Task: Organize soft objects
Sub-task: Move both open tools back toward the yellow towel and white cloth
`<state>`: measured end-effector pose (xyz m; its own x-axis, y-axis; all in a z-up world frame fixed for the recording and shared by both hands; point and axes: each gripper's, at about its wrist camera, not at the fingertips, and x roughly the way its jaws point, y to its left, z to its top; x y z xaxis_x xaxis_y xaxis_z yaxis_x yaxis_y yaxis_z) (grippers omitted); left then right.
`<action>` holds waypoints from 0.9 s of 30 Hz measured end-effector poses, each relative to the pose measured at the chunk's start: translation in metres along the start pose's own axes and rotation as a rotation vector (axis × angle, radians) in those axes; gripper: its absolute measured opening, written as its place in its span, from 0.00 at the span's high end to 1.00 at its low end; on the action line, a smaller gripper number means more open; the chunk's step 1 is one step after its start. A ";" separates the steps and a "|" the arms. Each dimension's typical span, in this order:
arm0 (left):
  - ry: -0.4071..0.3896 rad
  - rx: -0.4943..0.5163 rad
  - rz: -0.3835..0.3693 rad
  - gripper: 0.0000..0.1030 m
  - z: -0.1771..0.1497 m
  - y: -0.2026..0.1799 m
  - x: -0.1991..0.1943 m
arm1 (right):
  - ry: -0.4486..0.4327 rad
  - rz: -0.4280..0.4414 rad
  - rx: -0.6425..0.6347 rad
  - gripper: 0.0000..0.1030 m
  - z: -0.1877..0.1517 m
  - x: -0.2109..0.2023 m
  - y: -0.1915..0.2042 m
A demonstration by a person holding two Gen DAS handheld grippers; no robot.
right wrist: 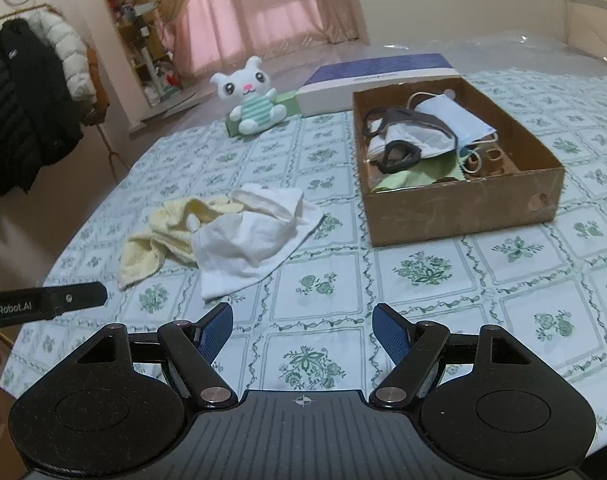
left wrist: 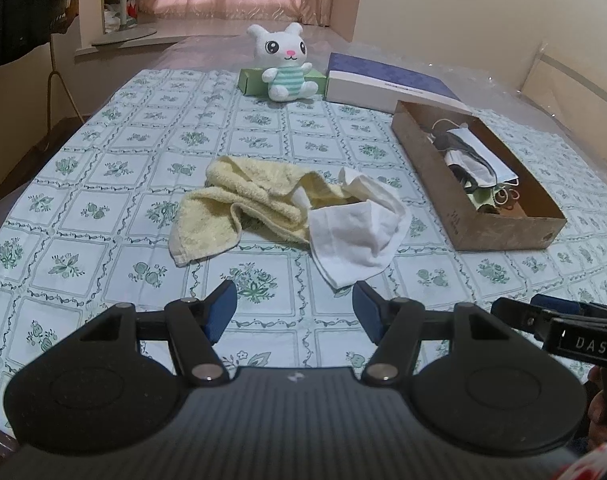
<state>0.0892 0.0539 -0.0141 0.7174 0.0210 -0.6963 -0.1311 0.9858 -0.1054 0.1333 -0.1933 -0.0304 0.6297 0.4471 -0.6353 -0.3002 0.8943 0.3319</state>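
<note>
Just ahead of the left gripper (left wrist: pixel 294 306), whose fingers stand apart and empty, lies the white cloth (left wrist: pixel 353 232) overlapping the yellow towel (left wrist: pixel 231 200). From the right gripper (right wrist: pixel 302 330), also spread and empty, the heap lies ahead-left, so the left looks nearer.

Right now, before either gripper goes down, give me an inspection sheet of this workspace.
Surface: floral tablecloth, flat.
Job's things: yellow towel and white cloth crumpled, overlapping; plush bunny sitting upright at the far end.
Clutter: cardboard box holding face masks; purple-topped box; green box.
Grippers: left gripper and right gripper open, empty.
Cables: nothing seen.
Surroundings: pink curtain, hanging coats.
</note>
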 end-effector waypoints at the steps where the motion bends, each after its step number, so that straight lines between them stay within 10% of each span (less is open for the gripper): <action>1: 0.002 -0.003 0.002 0.41 -0.001 0.001 0.002 | 0.001 0.000 -0.014 0.26 0.000 0.002 0.002; 19: 0.035 -0.048 0.061 0.41 0.000 0.032 0.056 | -0.034 0.020 -0.236 0.26 0.026 0.075 0.026; 27: 0.043 -0.006 -0.063 0.41 0.010 0.004 0.080 | -0.044 -0.009 -0.206 0.26 0.032 0.084 0.008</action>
<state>0.1528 0.0614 -0.0628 0.6943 -0.0488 -0.7181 -0.0908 0.9838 -0.1546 0.2066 -0.1492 -0.0591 0.6621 0.4418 -0.6054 -0.4314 0.8852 0.1742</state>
